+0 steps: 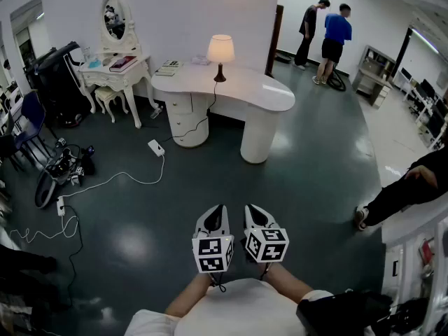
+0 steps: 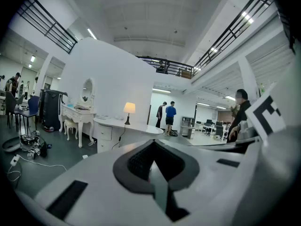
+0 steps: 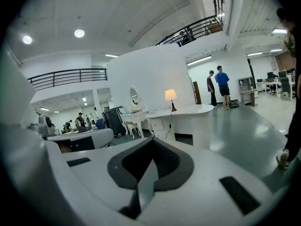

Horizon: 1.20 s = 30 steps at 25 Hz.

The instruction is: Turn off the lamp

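A lit table lamp [image 1: 220,50] with a cream shade and dark stem stands on a white curved desk [image 1: 269,95] across the room; its cord hangs down the desk front. It shows small and far off as the lamp [image 2: 129,109] in the left gripper view and as the lamp [image 3: 170,96] in the right gripper view. My left gripper [image 1: 218,211] and right gripper [image 1: 253,211] are held side by side close to my body, well short of the desk, pointing toward it. Both the left gripper [image 2: 153,146] and the right gripper [image 3: 151,144] are shut with nothing between the jaws.
Dark floor lies between me and the desk, with a white power strip [image 1: 155,147] and trailing cables at the left. A white vanity table [image 1: 115,68] with an oval mirror stands left of the desk. Two people [image 1: 327,32] stand at the back right; a seated person's leg [image 1: 395,198] reaches in from the right.
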Available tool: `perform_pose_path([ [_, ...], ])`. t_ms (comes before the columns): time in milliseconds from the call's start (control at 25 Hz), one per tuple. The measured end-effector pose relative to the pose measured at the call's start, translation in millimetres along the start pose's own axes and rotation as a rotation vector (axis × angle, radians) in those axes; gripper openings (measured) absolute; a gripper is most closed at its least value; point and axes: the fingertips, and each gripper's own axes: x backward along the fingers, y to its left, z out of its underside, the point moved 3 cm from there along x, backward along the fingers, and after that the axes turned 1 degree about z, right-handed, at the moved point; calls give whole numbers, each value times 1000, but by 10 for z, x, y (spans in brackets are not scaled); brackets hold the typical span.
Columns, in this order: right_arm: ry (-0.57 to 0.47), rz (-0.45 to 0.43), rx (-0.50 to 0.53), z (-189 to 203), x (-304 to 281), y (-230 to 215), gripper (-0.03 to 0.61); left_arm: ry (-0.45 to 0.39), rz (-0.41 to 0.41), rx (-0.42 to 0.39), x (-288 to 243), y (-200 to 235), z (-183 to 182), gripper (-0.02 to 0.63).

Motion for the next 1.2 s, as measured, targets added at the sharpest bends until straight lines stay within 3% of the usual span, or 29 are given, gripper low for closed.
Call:
perform_pose_path([
  [480,8,3,5,2,-47,97,-2,4,-9,21,48,143,11,8],
  [1200,-2,120,-71,129,-311,285,-2,6,40,17,110,693,1,8],
])
